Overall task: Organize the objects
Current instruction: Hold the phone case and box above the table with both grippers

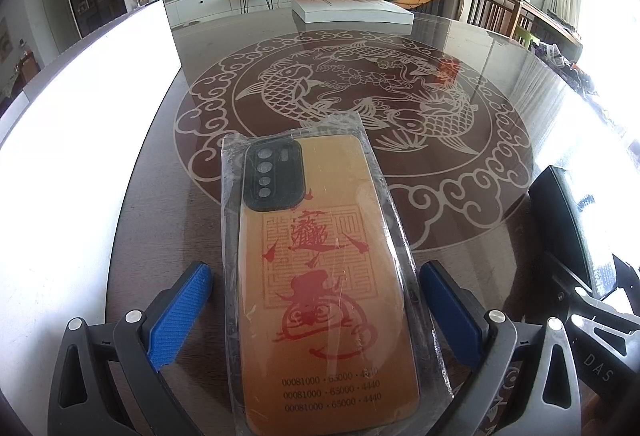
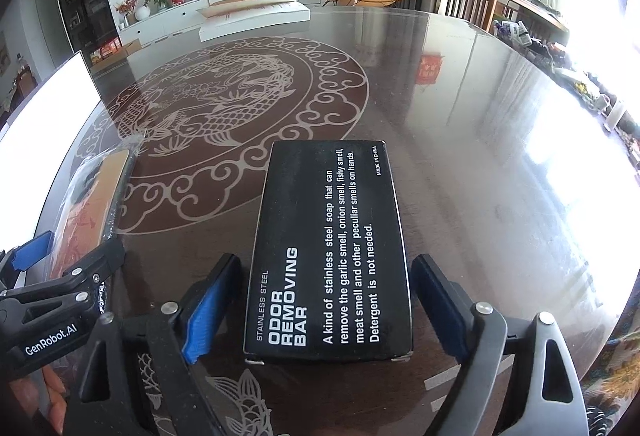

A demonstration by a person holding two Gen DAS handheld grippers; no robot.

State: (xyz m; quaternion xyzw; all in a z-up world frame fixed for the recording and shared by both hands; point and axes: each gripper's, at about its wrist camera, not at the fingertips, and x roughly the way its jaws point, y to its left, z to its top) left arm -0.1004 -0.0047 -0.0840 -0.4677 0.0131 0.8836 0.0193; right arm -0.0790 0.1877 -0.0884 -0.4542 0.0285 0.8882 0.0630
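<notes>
An orange phone case with red print, wrapped in clear plastic, lies on the dark glass table between the fingers of my left gripper. The left jaws stand open, with gaps on both sides of the case. A black "Odor Removing Bar" box lies between the fingers of my right gripper, also open and not touching it. The phone case also shows at the left of the right wrist view, the black box at the right edge of the left wrist view.
A bright white panel stands at the table's left. A flat white box lies at the far edge; it also shows in the right wrist view. Wooden chairs and a cluttered sideboard are at the right.
</notes>
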